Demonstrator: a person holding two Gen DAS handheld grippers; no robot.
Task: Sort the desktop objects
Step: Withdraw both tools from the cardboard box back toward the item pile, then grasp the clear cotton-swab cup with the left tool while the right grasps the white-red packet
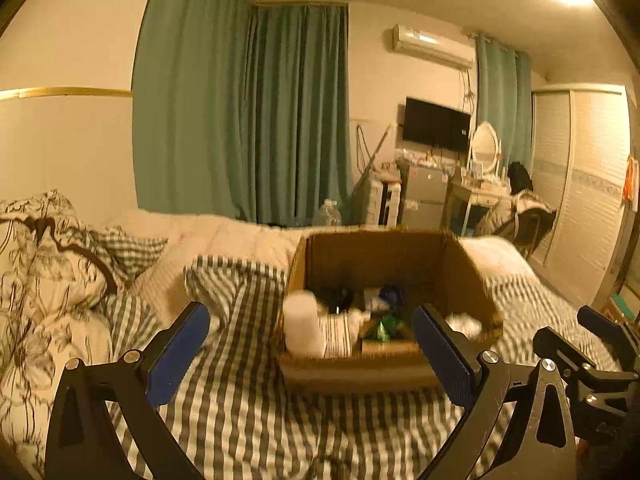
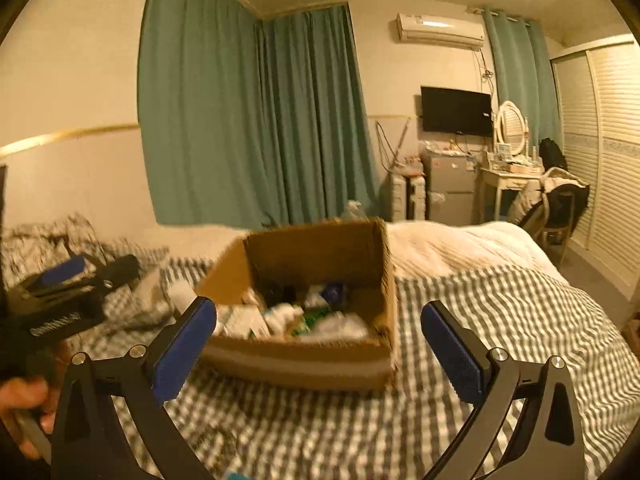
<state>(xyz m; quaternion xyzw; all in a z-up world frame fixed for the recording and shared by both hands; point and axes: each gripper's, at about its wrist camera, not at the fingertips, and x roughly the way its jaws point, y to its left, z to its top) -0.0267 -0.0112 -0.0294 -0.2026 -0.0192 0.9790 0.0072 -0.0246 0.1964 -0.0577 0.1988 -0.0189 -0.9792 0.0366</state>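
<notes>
A bed (image 1: 256, 420) carries everything, covered by a grey-and-white checked sheet (image 2: 500, 320). A cardboard box (image 2: 312, 368) sits directly on the sheet near the middle, open at the top, with blurred small items inside. At 10 o'clock from the box, in the left wrist view, a checked pillow (image 1: 132, 248) and a floral duvet (image 1: 44, 264) lie bunched together, touching. At 12 to 1 o'clock, behind the box, a cream quilt (image 2: 452, 248) is spread across the far part of the bed, its near edge meeting the sheet.
</notes>
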